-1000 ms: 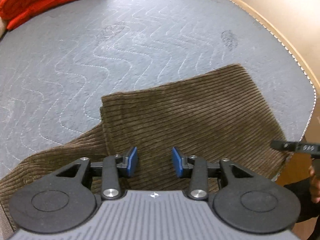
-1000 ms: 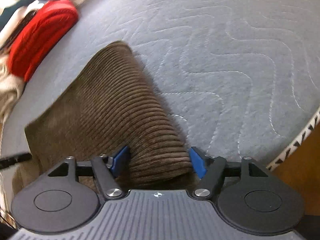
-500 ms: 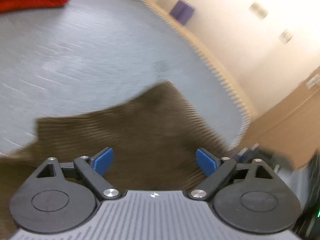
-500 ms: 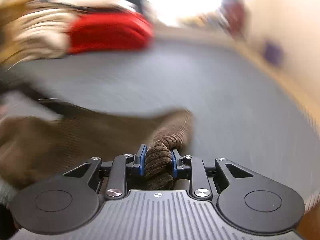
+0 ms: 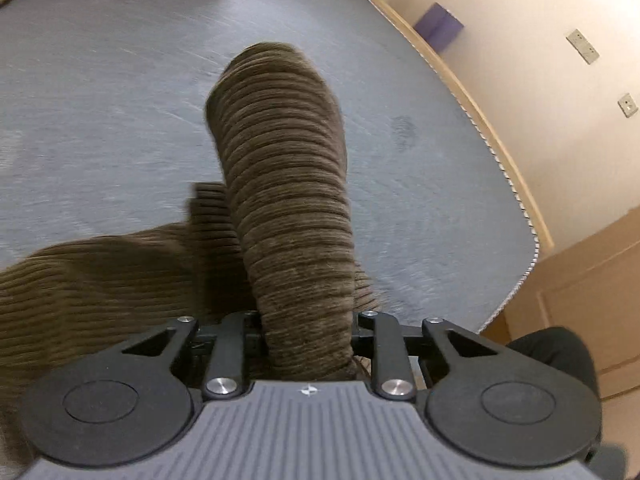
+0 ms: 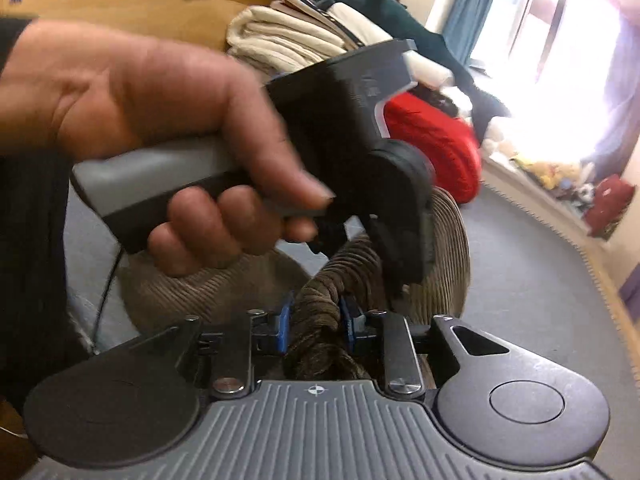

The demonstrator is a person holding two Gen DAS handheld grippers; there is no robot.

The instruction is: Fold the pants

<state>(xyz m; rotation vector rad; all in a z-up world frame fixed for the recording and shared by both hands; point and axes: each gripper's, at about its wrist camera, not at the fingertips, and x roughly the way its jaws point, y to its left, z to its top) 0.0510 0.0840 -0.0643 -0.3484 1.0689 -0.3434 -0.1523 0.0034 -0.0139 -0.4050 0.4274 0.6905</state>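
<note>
The brown corduroy pants (image 5: 288, 184) lie partly on the grey quilted bed surface (image 5: 100, 100). A thick fold of them rises out of my left gripper (image 5: 308, 332). Its jaws are closing on that fold, and the cloth hides the pads. In the right wrist view my right gripper (image 6: 316, 328) holds a bunched edge of the pants (image 6: 448, 248) between its blue pads (image 6: 285, 328). Its jaws are opening slightly, with the pads still against the cloth. A person's hand (image 6: 160, 120) holds the left gripper's handle right in front of the right gripper.
A red folded garment (image 6: 436, 148) and a stack of cream cloths (image 6: 288, 40) sit at the far end of the bed. The bed's stitched edge (image 5: 516, 196) runs along the right, with a wall and a wooden door beyond. A bright window is at the far right.
My left gripper opened wide, then closed on a fold of the pants and lifted it. My right gripper shut on the pants' edge, rose, rolled and swung over beside the left gripper.
</note>
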